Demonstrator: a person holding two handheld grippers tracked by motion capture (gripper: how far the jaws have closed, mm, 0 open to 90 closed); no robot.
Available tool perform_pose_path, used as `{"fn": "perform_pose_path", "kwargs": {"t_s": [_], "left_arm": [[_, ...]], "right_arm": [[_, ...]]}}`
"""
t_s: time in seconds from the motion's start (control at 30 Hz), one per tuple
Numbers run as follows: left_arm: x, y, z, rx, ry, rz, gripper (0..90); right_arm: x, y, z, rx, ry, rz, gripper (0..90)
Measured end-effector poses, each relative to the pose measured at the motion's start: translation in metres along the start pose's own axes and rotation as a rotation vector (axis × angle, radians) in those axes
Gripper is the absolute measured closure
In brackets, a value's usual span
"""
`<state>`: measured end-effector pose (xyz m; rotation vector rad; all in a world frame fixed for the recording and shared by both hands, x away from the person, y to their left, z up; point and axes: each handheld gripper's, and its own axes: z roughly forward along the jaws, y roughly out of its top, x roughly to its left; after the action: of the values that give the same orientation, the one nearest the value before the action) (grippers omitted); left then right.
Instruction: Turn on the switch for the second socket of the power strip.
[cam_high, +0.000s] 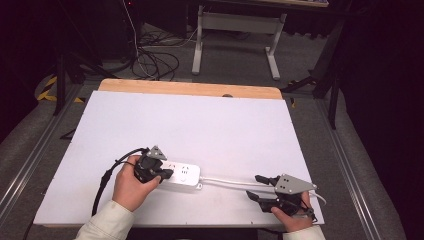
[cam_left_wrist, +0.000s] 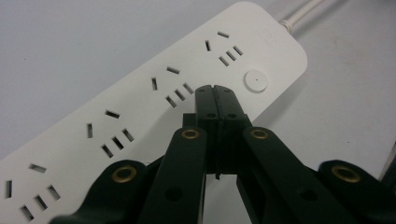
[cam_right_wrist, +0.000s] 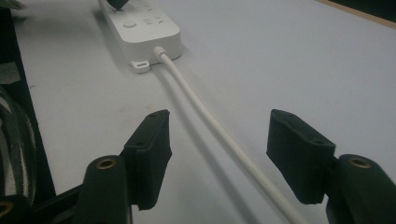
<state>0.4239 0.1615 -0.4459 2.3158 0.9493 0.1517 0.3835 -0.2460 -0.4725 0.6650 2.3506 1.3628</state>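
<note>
Closest to the person's edge of the desk, the right tongs lie low over the white surface, held in the right hand at the near right corner. Their jaws stand wide apart and hold nothing. In the right gripper view the white cord runs along the desk through the gap between the two black pads, touching neither.

A little farther in and to the left, the left hand holds the left tongs down over the power strip. In the left gripper view the jaws are pressed together, the two tips meeting with only a thin seam between them and nothing caught there. The closed tips sit right above the top face of the strip, next to its round white button; whether they actually touch the plastic I cannot tell. A black cable trails from this gripper back toward the near edge.

The power strip itself lies flat on the near left part of the desk, a long white bar with rows of socket slots. Its cord leaves the right-hand end and stretches across the surface toward the right tongs.

Beyond that the white top is bare up to a strip of wooden edge at the far side. Past the desk, on the grey floor, there is a tangle of dark cables and the white metal legs of another table.
</note>
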Motion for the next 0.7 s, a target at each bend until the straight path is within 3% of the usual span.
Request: {"fn": "perform_pose_path", "kwargs": {"t_s": [0.47, 0.7], "left_arm": [[-0.0042, -0.0004, 0.0014, 0.002, 0.034, 0.010, 90.0], [-0.0057, -0.0030, 0.0027, -0.009, 0.034, -0.007, 90.0]], "right_arm": [[0.0002, -0.0002, 0.0010, 0.006, 0.004, 0.001, 39.4], [0.0003, -0.0004, 0.0012, 0.006, 0.007, 0.003, 39.4]]}}
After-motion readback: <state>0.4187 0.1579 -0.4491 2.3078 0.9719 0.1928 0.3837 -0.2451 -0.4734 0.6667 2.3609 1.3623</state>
